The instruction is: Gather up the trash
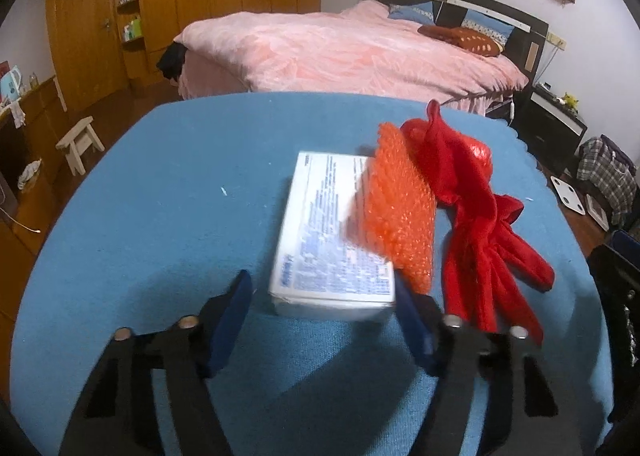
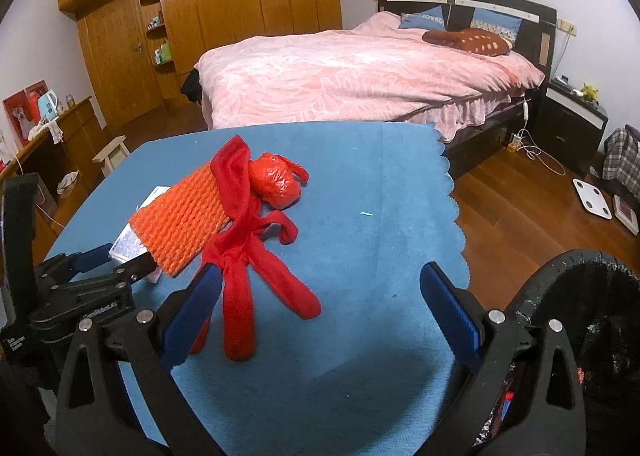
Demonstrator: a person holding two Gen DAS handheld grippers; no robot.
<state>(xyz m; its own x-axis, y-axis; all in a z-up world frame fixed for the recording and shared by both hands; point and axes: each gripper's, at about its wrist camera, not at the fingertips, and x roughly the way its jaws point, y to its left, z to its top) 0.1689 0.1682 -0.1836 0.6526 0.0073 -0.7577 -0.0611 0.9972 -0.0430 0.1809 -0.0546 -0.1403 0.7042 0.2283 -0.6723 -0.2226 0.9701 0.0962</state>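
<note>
On the blue tablecloth point(image 1: 160, 215) lies a white printed box point(image 1: 320, 240) with an orange foam net point(image 1: 400, 207) draped over its right side. A red cloth with long strips point(image 1: 488, 240) and a crumpled red plastic bag point(image 1: 478, 153) lie just right of it. My left gripper point(image 1: 324, 296) is open, with the box's near end between its fingertips; the right pad is at the box's corner and the left pad stands apart. My right gripper point(image 2: 320, 288) is open over the cloth's near strips point(image 2: 240, 316). The left gripper point(image 2: 92, 268) also shows at the box point(image 2: 128, 246).
A black-lined trash bin point(image 2: 580, 288) stands at the table's near right. The tablecloth's scalloped edge point(image 2: 456, 207) drops to a wooden floor with a white scale point(image 2: 592, 199). Beyond are a pink bed point(image 2: 360, 79), a small stool point(image 1: 78, 141) and wooden wardrobes point(image 2: 220, 7).
</note>
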